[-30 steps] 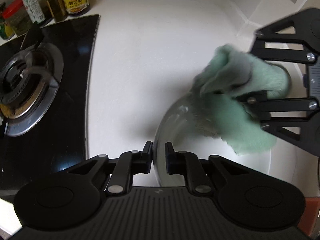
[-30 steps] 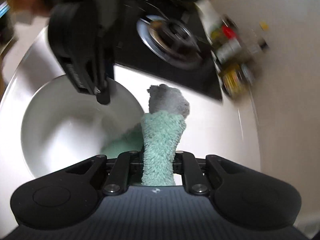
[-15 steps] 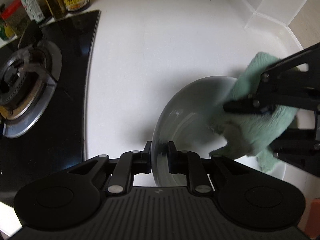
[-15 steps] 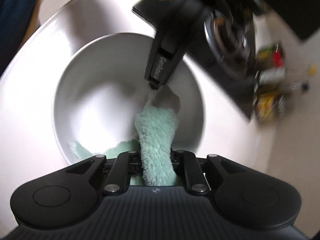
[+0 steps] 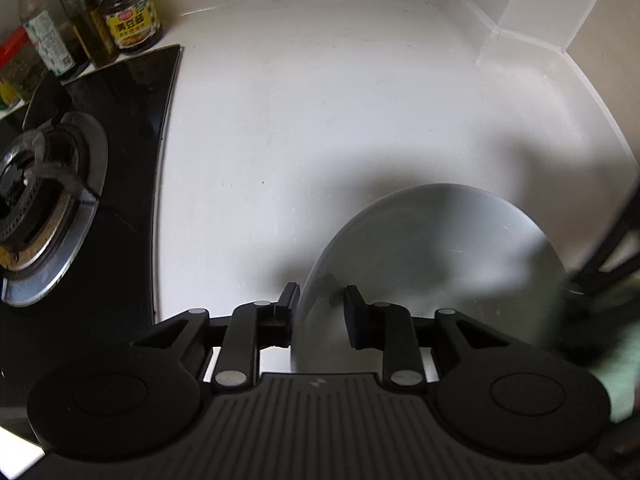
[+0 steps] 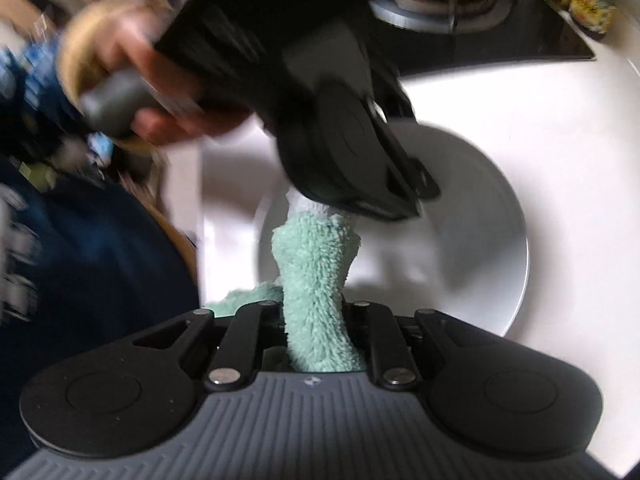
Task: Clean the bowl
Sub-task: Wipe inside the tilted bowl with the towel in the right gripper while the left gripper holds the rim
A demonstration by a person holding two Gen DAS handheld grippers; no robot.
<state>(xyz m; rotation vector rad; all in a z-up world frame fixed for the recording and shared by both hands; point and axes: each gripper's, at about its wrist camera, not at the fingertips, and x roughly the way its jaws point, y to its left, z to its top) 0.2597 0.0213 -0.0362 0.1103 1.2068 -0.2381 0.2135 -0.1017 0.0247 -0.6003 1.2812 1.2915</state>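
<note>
A white bowl (image 5: pixel 440 248) sits on the white counter (image 5: pixel 320 100), its near rim between the jaws of my left gripper (image 5: pixel 322 304). Those jaws are opening, and the inner pad stands clear of the bowl wall. In the right wrist view the bowl (image 6: pixel 480 220) lies below the left gripper (image 6: pixel 400 208), which a hand (image 6: pixel 172 80) holds from above. My right gripper (image 6: pixel 318 320) is shut on a mint-green fluffy cloth (image 6: pixel 316 264) that reaches up over the bowl's near edge. In the left wrist view only a blurred corner of the cloth (image 5: pixel 616 368) shows at the right edge.
A black glass hob (image 5: pixel 120 160) with a gas burner (image 5: pixel 44 192) lies left of the bowl. Sauce jars and bottles (image 5: pixel 130 16) stand at the back left. A tiled wall corner (image 5: pixel 540 12) bounds the back right. Dark blue clothing (image 6: pixel 100 260) fills the left of the right wrist view.
The left jaws have widened from a grip on the bowl rim to a clear gap. The right gripper and cloth have swung out of the bowl's middle to its near right side.
</note>
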